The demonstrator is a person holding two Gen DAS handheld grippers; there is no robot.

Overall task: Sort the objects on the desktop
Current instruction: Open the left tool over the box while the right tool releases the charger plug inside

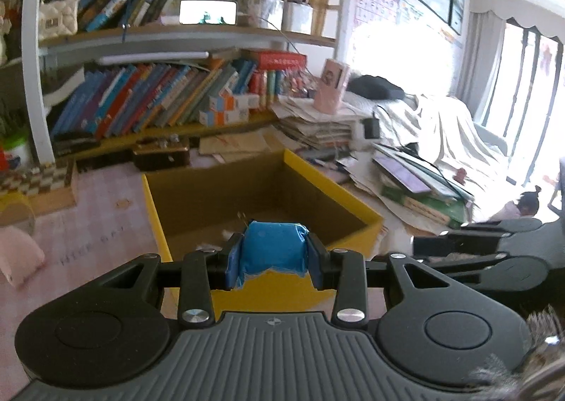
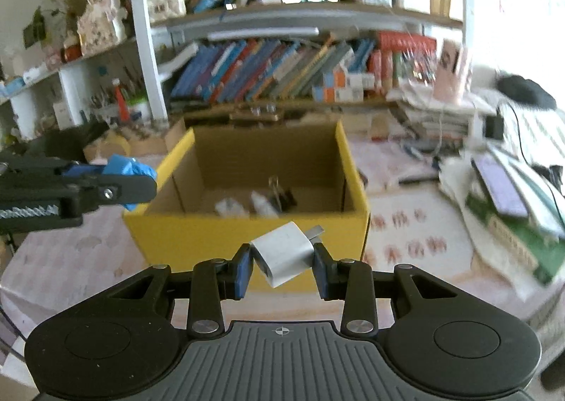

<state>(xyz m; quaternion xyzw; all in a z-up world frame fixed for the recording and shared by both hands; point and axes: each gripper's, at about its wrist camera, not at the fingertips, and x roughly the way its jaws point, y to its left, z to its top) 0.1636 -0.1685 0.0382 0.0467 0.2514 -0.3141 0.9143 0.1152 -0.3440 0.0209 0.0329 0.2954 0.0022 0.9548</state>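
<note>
My left gripper (image 1: 273,252) is shut on a blue-wrapped block (image 1: 273,247), held at the near rim of the yellow cardboard box (image 1: 155,203). In the right wrist view that same left gripper (image 2: 130,185) enters from the left with the blue block (image 2: 129,166) beside the box's left corner. My right gripper (image 2: 282,256) is shut on a white plug adapter (image 2: 282,252), tilted with its prongs up and right, in front of the yellow box (image 2: 183,235). Inside the box lie a black binder clip (image 2: 280,194) and small white items (image 2: 229,206).
A bookshelf (image 1: 159,100) full of books stands behind the box. Stacks of papers and books (image 1: 416,185) crowd the right side. A pink object (image 1: 17,256) lies at the left on the pink patterned tablecloth (image 2: 406,242). A small brown box (image 1: 162,153) sits behind the yellow one.
</note>
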